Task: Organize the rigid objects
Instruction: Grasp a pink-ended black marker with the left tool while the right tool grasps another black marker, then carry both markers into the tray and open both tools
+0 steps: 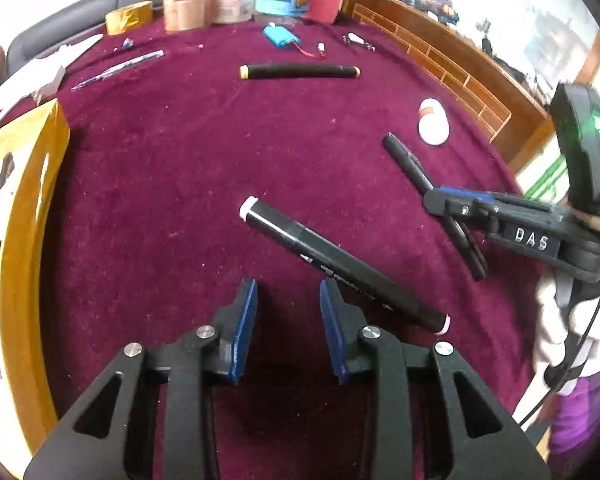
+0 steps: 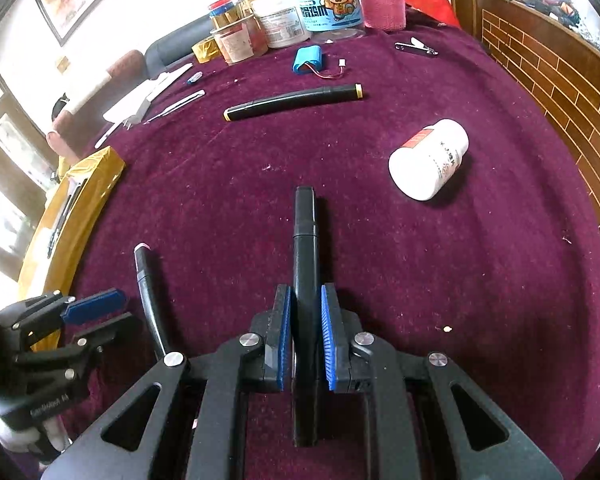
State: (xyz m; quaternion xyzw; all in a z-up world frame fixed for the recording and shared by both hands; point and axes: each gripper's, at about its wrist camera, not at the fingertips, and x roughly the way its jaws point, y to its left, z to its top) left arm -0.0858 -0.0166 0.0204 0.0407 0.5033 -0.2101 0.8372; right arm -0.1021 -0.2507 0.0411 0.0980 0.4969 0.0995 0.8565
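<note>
My right gripper (image 2: 306, 312) is shut on a plain black marker (image 2: 305, 232) that points forward between the blue pads; it also shows in the left wrist view (image 1: 404, 160), held by my right gripper (image 1: 432, 200). My left gripper (image 1: 288, 296) is open and empty just above the maroon cloth, with a black marker with pale pink caps (image 1: 340, 264) lying just right of its right finger. That marker shows in the right wrist view (image 2: 148, 288) beside my left gripper (image 2: 96, 316). A black marker with yellow caps (image 1: 298, 71) lies farther back.
A white pill bottle (image 2: 430, 158) lies on its side at the right. A yellow-edged box (image 1: 24, 240) stands at the left. A blue battery pack (image 1: 278, 38), nail clippers (image 2: 416, 48), a thin pen (image 1: 116, 70) and several jars (image 1: 228, 0) sit at the back.
</note>
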